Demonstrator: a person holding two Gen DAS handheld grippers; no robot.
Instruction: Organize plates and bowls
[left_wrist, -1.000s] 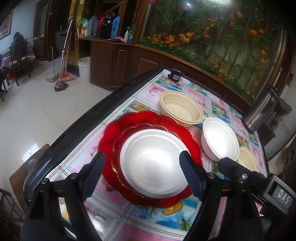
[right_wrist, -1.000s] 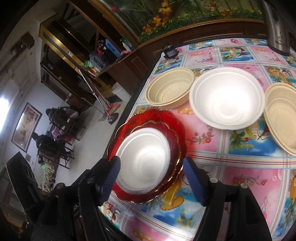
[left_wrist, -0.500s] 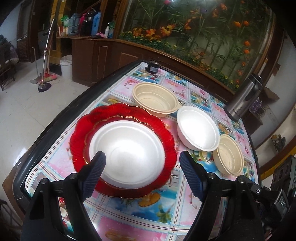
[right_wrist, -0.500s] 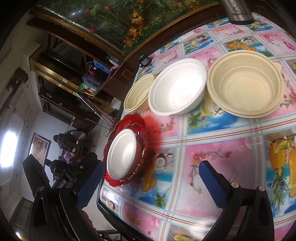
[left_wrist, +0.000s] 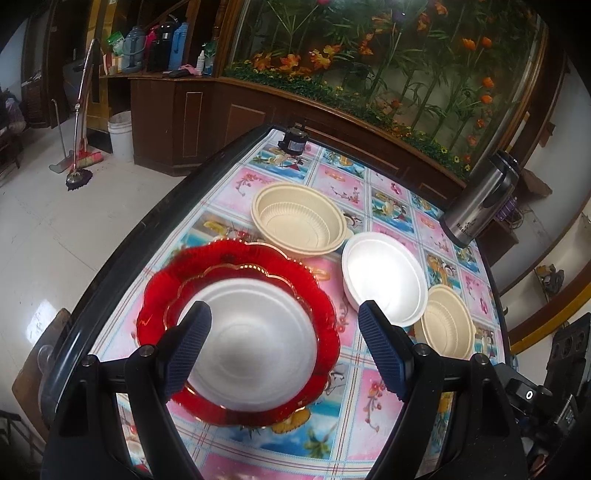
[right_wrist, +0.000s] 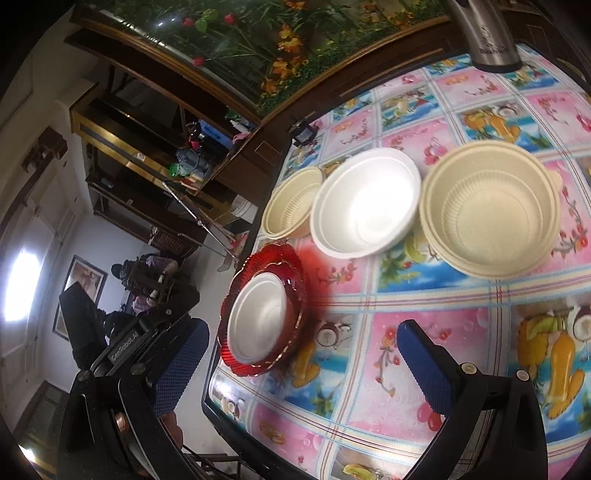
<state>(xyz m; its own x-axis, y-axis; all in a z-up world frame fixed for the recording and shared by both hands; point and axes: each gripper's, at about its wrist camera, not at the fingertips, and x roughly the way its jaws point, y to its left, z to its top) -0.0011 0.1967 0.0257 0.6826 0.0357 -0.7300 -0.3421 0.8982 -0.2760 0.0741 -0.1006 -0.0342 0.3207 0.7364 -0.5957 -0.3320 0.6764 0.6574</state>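
A white plate (left_wrist: 255, 343) lies on stacked red scalloped plates (left_wrist: 243, 266) at the table's left side; they also show in the right wrist view (right_wrist: 291, 269). Behind stand a cream bowl (left_wrist: 299, 221), a white bowl (left_wrist: 384, 278) and a second cream bowl (left_wrist: 448, 326). In the right wrist view the white bowl (right_wrist: 365, 201) sits between the cream bowls (right_wrist: 491, 214) (right_wrist: 291, 206). My left gripper (left_wrist: 284, 349) is open and empty above the white plate. My right gripper (right_wrist: 303, 362) is open and empty above the table's front edge.
The table (left_wrist: 332, 173) has a colourful fruit-pattern cloth and a dark rim. A steel thermos (left_wrist: 480, 203) stands at the far right corner. A small black object (left_wrist: 293, 140) sits at the far edge. A wooden cabinet and planter lie behind.
Both grippers have pulled back from the red plates. The right gripper has swung right toward the bowls, which now fill more of its view. Both stay open.
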